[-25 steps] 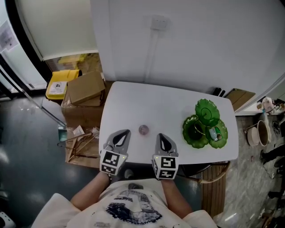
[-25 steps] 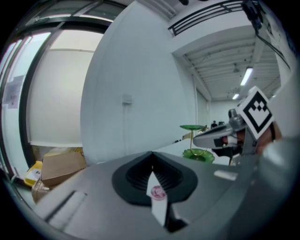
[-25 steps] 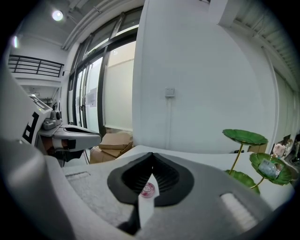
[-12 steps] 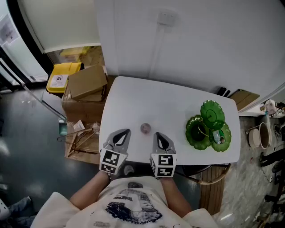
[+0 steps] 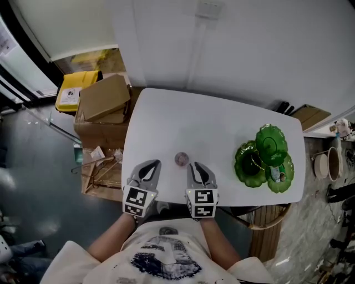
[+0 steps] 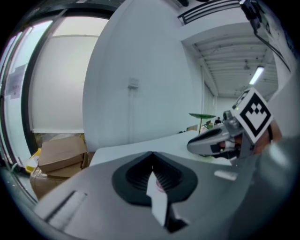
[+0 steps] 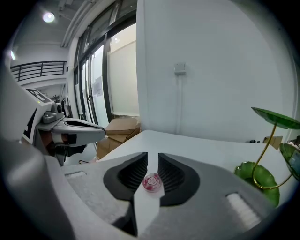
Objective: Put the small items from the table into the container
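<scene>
A small pink translucent ball [image 5: 181, 159] lies on the white table [image 5: 211, 125], near its front edge. My right gripper [image 5: 194, 166] hovers just behind and right of it. Its jaws are opening a little, and the ball [image 7: 151, 182] shows in the narrow gap without the pads pressing on it. My left gripper [image 5: 153, 165] is beside it on the left with its jaws shut and empty; a sliver of the ball [image 6: 159, 186] peeks through below the tips. The green leaf-shaped tiered container [image 5: 265, 158] stands at the table's right end, with a small item in its lowest leaf.
Cardboard boxes [image 5: 104, 100] and a yellow bin [image 5: 69, 95] sit on the floor left of the table. Ceramic pots [image 5: 327, 164] stand on the floor beyond the right edge. A wall with a socket [image 5: 209, 8] backs the table. The person's torso is close to the front edge.
Both grippers have sunk toward the table, the right one edging closer to the pink ball. The right jaws have parted slightly. The ball has not moved.
</scene>
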Motion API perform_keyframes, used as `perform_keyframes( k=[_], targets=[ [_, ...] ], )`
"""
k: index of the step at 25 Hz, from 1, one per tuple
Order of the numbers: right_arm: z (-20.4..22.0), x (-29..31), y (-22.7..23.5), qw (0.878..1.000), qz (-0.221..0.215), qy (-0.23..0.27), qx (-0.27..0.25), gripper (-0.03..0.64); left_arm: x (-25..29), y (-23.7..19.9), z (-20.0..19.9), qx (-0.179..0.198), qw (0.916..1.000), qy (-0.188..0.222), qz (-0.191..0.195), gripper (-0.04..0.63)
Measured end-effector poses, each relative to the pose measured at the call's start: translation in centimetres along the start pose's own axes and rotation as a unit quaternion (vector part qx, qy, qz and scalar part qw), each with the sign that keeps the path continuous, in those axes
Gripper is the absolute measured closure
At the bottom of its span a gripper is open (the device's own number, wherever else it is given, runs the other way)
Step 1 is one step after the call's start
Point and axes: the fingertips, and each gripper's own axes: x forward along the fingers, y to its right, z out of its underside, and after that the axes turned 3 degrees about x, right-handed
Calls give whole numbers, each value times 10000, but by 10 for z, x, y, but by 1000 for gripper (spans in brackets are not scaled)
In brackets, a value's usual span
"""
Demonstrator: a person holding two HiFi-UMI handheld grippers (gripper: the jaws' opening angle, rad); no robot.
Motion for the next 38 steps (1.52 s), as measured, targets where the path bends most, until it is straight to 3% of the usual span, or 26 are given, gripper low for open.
perform_keyframes(
  k=[5, 9, 14, 22, 27, 38],
  targets=[
    [16, 21, 4, 9994, -160, -311, -8, 479, 13, -6, 8, -108, 9998, -126, -50, 604],
    [20, 35, -2, 9978, -367, -557, -42, 375, 23, -8, 15, -123, 9996, -228, -64, 604],
    [33, 54, -5, 9948, -618, -814, -40, 320, 40, -13, 23, -235, 9991, -348, -90, 604],
    [62, 86, -5, 9880, -882, -1266, -101, 311, 61, -19, 38, -364, 9973, -620, -125, 604],
    [85, 105, -11, 9791, -1166, -1652, -229, 231, 73, -25, 45, -396, 9960, -788, -127, 604],
    [106, 130, -6, 9684, -1382, -2047, -342, 230, 95, -34, 62, -504, 9929, -1066, -172, 604]
  ],
)
